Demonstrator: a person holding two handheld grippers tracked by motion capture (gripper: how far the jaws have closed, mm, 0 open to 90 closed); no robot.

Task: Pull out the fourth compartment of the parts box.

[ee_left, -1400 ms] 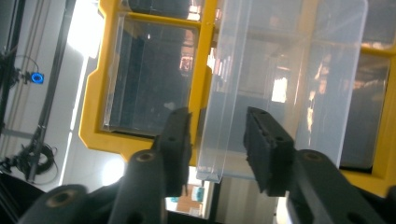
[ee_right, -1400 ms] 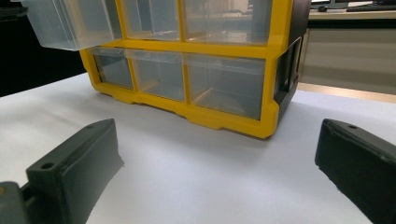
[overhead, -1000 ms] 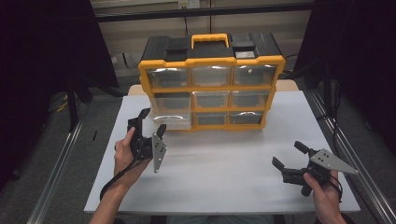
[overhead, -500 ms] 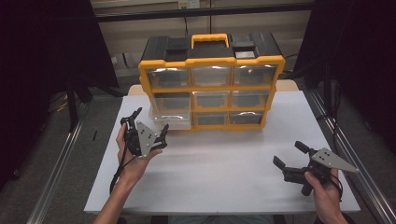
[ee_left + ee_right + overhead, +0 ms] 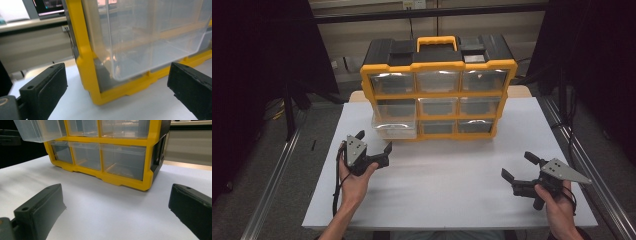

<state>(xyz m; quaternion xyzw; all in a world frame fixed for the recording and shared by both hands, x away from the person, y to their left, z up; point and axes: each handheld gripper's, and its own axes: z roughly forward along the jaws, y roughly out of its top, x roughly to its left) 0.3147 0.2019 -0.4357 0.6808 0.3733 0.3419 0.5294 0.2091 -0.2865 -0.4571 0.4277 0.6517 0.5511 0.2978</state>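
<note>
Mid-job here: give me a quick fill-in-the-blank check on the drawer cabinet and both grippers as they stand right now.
1. The one pulled-out drawer of the yellow cabinet is in the bottom row, at its ____ end in the high view.
2. The left gripper holds ____ between its jaws.
3. The right gripper has its jaws ____.
4. The cabinet's carry handle is coloured ____.

Missing words: left; nothing; open; yellow

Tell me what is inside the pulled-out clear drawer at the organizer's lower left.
The pulled-out drawer looks empty through its clear walls; its back end, inside the yellow frame, stays hidden.
</note>
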